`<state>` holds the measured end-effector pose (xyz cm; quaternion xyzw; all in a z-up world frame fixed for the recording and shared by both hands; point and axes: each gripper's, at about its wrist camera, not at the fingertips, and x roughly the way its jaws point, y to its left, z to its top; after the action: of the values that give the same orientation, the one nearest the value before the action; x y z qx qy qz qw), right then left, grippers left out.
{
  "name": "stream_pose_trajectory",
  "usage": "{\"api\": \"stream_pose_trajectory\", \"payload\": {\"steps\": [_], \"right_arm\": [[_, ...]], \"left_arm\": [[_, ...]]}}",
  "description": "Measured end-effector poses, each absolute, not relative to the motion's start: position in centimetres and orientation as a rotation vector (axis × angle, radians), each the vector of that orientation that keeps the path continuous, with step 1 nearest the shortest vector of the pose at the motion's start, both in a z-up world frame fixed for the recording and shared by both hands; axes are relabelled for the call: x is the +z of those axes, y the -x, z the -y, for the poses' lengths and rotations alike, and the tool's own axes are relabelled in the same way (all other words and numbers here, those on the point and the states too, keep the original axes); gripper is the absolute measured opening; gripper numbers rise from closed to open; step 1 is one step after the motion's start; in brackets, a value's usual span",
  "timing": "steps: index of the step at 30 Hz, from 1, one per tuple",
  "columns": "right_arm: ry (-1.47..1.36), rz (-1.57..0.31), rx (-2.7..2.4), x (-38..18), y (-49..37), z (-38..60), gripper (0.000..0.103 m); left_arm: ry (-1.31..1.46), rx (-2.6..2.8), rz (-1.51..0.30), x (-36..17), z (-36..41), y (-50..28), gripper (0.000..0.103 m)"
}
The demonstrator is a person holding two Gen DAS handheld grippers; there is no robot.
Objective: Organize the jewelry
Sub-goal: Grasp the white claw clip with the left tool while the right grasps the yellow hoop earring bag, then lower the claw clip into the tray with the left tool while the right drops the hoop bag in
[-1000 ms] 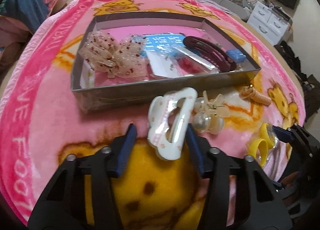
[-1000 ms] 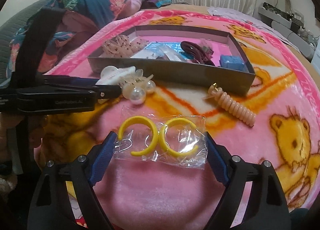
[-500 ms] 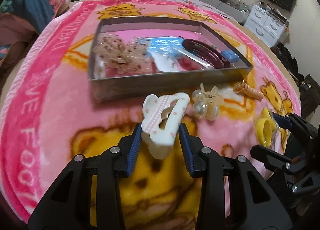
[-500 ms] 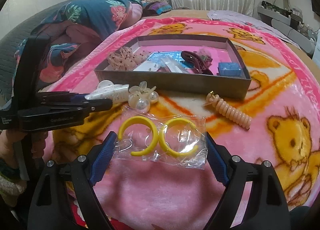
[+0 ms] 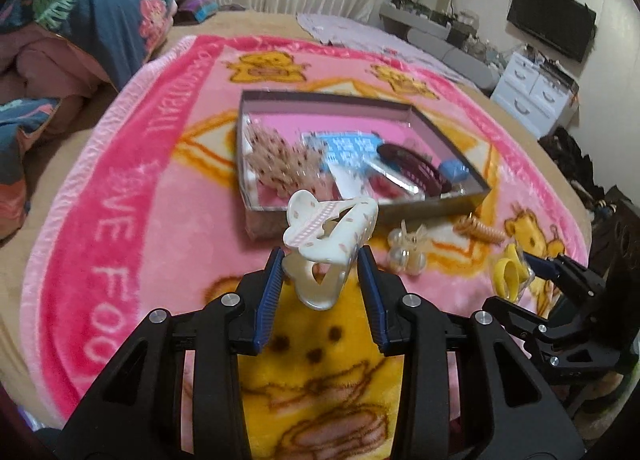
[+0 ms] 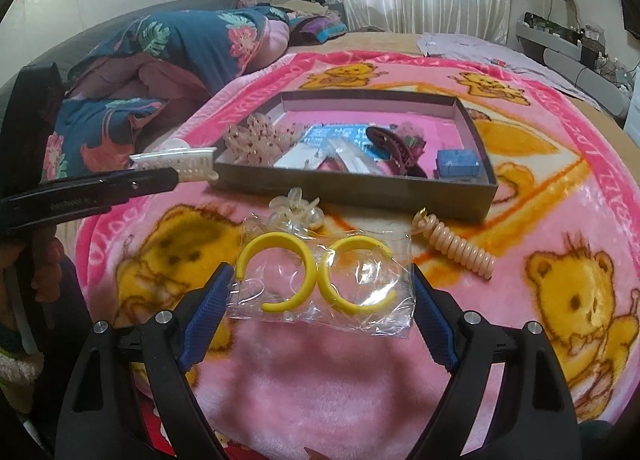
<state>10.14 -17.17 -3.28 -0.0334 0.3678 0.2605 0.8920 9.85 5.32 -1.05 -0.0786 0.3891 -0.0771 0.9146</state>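
The left gripper (image 5: 322,260) is clamped on a white claw clip (image 5: 330,242), its blue pads pressing the clip's lower handles from both sides; the clip is lifted clear of the pink bear-print blanket (image 5: 132,195) and sits in front of the near wall of the grey tray (image 5: 440,205). In the right wrist view the same clip (image 6: 188,165) appears at the tray's (image 6: 360,189) near-left corner. The right gripper (image 6: 322,292) stands with its fingers spread wide, flanking a clear bag of yellow hoop earrings (image 6: 320,280); whether the pads press on the bag cannot be told. A pearl hair clip (image 6: 296,209) lies on the blanket just beyond the bag, and a beige spiral hair tie (image 6: 456,250) lies to its right, near the tray's front wall. Inside the tray are a beaded cream bow (image 6: 256,139), a dark red hair clip (image 6: 394,149), a blue card (image 6: 336,135) and a small blue box (image 6: 456,163).
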Motion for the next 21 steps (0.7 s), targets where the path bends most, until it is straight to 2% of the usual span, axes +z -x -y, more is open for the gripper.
{"api": "stream_pose_trajectory", "payload": {"steps": [21], "right_arm": [[0.046, -0.652, 0.493, 1.6, -16.4, 17.7, 0.084]], "left_arm": [[0.167, -0.127, -0.736, 2.0, -5.2, -13.8, 0.029]]}}
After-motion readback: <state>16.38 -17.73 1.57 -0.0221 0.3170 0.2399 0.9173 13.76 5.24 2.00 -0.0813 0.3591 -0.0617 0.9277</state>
